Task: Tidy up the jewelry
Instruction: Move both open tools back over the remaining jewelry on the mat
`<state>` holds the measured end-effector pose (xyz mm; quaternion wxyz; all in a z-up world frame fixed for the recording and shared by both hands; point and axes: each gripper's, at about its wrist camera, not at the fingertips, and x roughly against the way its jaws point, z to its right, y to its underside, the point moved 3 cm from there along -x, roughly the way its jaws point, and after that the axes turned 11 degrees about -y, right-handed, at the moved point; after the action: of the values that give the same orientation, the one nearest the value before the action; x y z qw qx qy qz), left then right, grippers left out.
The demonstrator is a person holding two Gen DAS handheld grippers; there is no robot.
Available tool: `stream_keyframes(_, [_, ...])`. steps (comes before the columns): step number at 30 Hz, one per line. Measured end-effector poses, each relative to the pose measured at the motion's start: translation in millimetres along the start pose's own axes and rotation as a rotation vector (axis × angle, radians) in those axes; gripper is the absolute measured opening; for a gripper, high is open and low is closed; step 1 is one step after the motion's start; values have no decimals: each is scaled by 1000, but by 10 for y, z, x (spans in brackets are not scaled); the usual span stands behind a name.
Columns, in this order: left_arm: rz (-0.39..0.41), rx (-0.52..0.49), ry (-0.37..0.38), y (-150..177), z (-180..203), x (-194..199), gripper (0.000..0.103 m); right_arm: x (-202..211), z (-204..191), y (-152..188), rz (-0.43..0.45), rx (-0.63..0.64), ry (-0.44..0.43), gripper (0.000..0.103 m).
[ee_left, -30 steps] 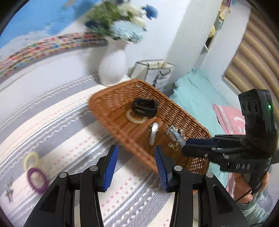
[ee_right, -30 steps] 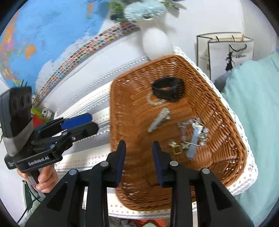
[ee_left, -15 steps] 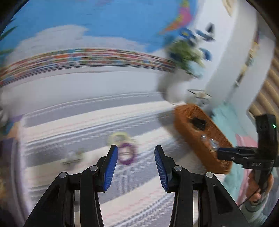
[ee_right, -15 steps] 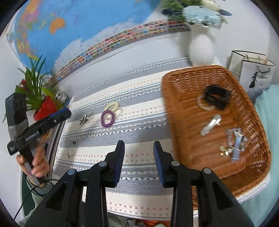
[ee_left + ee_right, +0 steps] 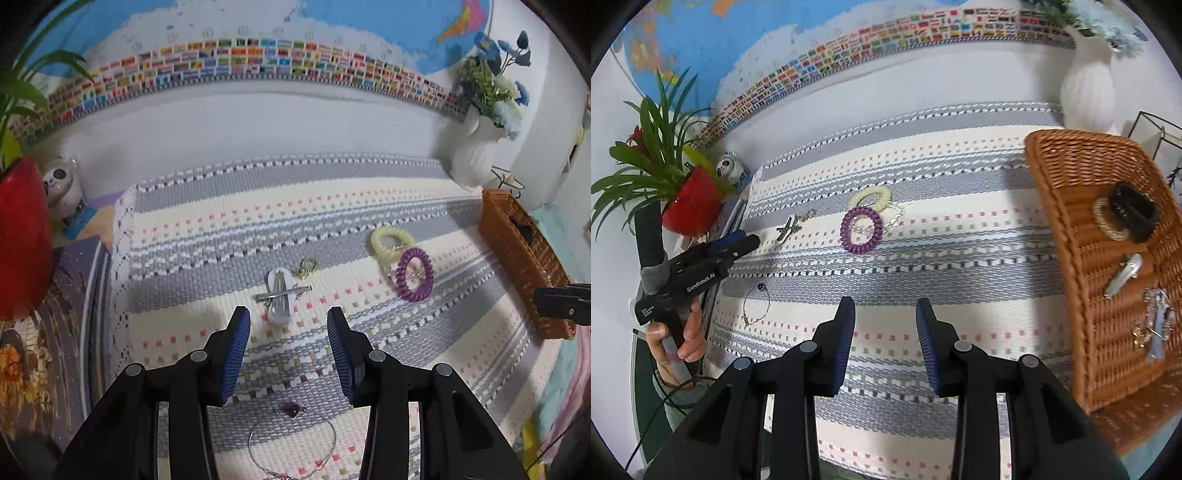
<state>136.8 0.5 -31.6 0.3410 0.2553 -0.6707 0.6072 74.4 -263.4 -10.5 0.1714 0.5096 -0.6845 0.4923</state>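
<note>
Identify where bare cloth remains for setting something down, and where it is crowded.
Bare cloth lies between the purple coil tie and the wicker basket. It is crowded around the yellow tie and crossed hair clips.

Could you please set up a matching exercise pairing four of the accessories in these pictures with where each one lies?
Things:
1. purple coil hair tie
2. black claw clip
3. thin bracelet with a purple bead
4. white snap clip

Places:
A. in the wicker basket, at its far end
B. on the cloth, under a crossed silver pin
C. on the cloth, just nearer than the yellow hair tie
D. on the cloth, below the left gripper

Pairs: 1-C, 2-A, 3-D, 4-B
</note>
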Motion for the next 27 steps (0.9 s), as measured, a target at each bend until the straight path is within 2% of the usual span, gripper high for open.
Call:
stream_keyframes(11, [-32,9,25,70,-5,-247,44,-430,38,-223,-6,-8,-22,37])
stream_keyframes(21, [-43,-84,-72,96,115,-385,44,-972,245,-448,-22,-40,-53,37])
stream_keyframes(26, [-68,-95,-47,11,168,-417,44,-1164,275,-501,-38,-41,-79,37])
stream_keyframes(27, [-74,-115,-69,-3,205,-454,44,-1177,280,-501,-36,-37,-81,37])
